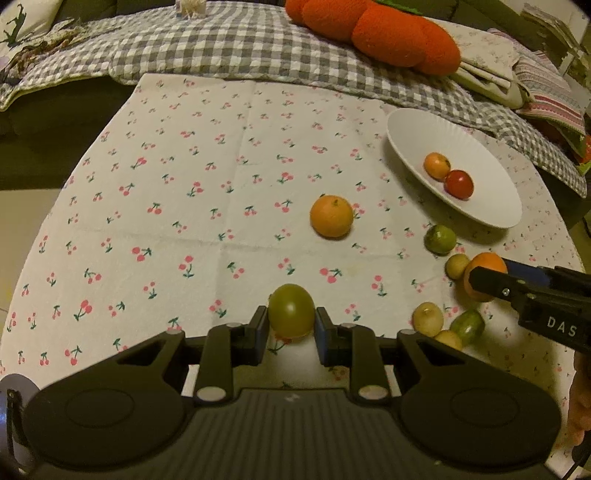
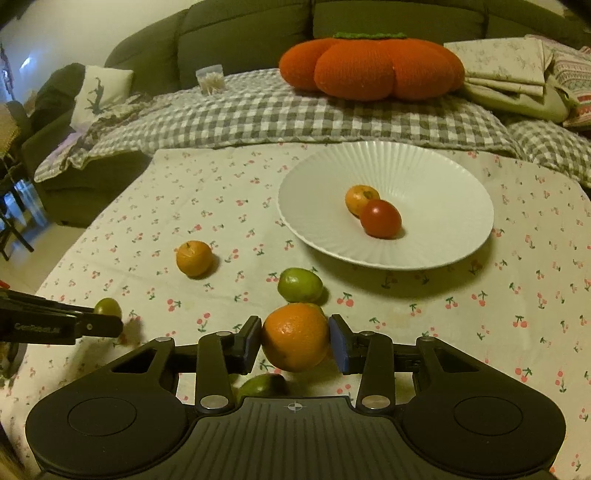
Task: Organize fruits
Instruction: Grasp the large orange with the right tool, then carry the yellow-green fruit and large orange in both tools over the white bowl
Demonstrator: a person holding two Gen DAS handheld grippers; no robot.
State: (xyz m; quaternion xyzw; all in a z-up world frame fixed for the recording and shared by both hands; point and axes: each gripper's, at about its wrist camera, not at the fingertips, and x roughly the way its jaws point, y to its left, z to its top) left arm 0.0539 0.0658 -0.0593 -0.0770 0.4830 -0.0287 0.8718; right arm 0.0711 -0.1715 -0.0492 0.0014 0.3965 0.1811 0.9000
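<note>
Across the worktop (image 1: 184, 166) in the left wrist view lies a cherry-print cloth; the left claw (image 1: 291, 325) pinches a green fruit (image 1: 291, 310) just above it. A white plate (image 1: 476, 155) holding two small fruits sits far right, a checked blanket (image 1: 221, 48) beyond. From the right wrist view, the right claw (image 2: 295, 341) pinches an orange (image 2: 295, 341) near the plate (image 2: 436, 177); behind stand a sofa (image 2: 240, 33) and a pumpkin cushion (image 2: 369, 66).

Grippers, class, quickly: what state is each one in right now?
Left gripper: shut on the smooth olive-green oval fruit.
Right gripper: shut on the round dimpled orange citrus fruit.
</note>
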